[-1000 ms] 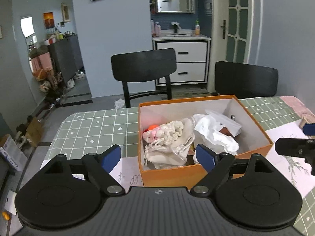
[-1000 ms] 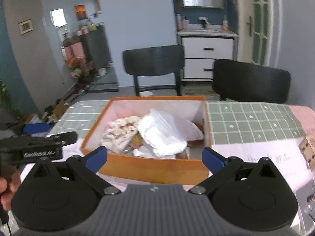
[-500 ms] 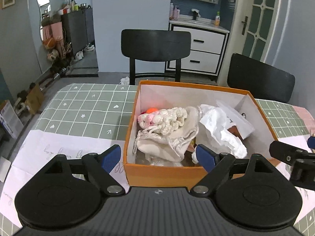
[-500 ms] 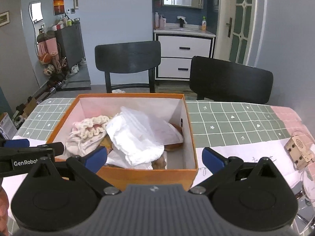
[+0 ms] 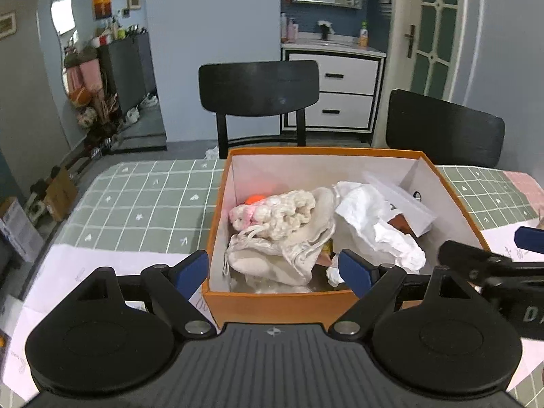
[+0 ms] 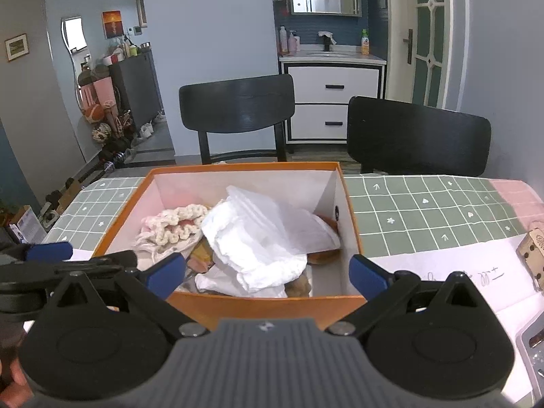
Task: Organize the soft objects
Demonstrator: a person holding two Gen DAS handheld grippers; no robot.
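Your left claw (image 5: 272, 272) stands wide open and holds nothing; its tips hang just over the near wall of the orange box (image 5: 282, 304). Straight ahead of it, inside the box's left half, lies the beige pouch (image 5: 282, 255) with the knitted piece (image 5: 275, 212) on top, a spot of orange showing behind that. The pouch's long axis runs across your line of reach, left to right, so open fingers would meet it broadside.

Your right claw (image 6: 268, 272) is also spread wide and empty, poised at the same near wall but further right. Dead ahead of it sits the crumpled white bag (image 6: 261, 238), heaped in the middle and right of the box, with something brown half hidden beneath it by the right wall.

So the split is plain: the left claw is nearer the pouch and knit, the right claw nearer the white bag. All the soft things in view already lie inside the box, which stands at the near edge of the bench (image 6: 425, 204). That fits a sort ending as well as one where they are yet to be lifted out; you can't tell which from here.
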